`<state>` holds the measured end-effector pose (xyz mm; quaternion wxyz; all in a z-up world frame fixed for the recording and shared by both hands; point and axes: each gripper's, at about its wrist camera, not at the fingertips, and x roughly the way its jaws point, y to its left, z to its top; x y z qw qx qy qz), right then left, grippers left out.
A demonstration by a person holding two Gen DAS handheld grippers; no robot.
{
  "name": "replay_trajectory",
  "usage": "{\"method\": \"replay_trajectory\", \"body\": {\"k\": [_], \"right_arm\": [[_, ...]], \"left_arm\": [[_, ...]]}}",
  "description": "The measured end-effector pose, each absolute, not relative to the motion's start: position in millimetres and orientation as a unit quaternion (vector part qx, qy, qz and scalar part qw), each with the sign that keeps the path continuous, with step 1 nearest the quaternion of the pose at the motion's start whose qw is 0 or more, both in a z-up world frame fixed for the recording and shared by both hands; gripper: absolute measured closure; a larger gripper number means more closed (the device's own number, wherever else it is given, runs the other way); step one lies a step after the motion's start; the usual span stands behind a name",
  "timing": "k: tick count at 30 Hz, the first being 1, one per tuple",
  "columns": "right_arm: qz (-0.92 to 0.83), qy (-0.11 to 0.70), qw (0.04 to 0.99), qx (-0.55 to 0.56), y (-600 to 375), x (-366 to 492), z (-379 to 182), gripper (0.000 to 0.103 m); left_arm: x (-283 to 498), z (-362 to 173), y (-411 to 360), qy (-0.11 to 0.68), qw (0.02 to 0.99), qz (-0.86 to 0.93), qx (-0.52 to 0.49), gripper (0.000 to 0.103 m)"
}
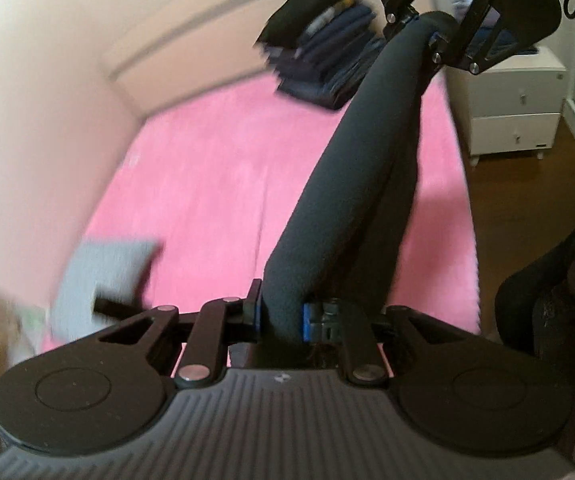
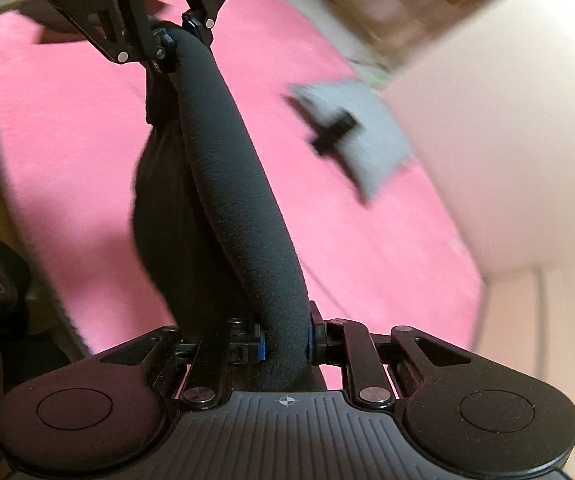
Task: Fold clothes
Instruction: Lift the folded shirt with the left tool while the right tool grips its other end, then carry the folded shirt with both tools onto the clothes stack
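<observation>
A black garment (image 1: 359, 168) is stretched taut like a rolled band between both grippers, above a pink bed (image 1: 207, 168). In the left wrist view my left gripper (image 1: 281, 316) is shut on its near end. My right gripper (image 1: 427, 28) pinches the far end at the top right. In the right wrist view my right gripper (image 2: 285, 344) is shut on the black garment (image 2: 227, 184), and loose fabric hangs below the taut edge. At the top left of that view my left gripper (image 2: 171, 40) holds the other end over the pink bed (image 2: 67, 120).
A stack of folded dark clothes (image 1: 327, 56) lies at the bed's far end. A grey folded piece (image 2: 367, 136) with a black item on it lies near the cream wall (image 2: 507, 140). A white drawer cabinet (image 1: 515, 108) stands on the wooden floor (image 1: 527, 200).
</observation>
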<state>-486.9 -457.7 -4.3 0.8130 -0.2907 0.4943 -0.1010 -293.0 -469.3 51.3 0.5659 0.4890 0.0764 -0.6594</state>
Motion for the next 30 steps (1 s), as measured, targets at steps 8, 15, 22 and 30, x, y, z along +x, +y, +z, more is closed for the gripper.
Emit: {"method": "replay_trajectory", "body": {"k": [8,15,22,30], "right_arm": [[-0.241,0.498,0.793,-0.255,-556,-563,47,0.087],[-0.283,0.48,0.783,-0.276,-723,-649,73,0.087],[-0.316,0.411,0.769,-0.374,-942,-709,152,0.087],[-0.328,0.384,0.776,-0.378,-1092,-747,69,0.087]], "left_arm": [[-361,89,-610,-0.029,0.509,-0.717,0.476,0.088],[-428,99,-780,-0.065,0.514,-0.723,0.457,0.087],[-488,103,-952,-0.084,0.546,-0.703,0.448,0.087],[-556,96,-1145,-0.097,0.576,-0.68,0.444,0.088]]}}
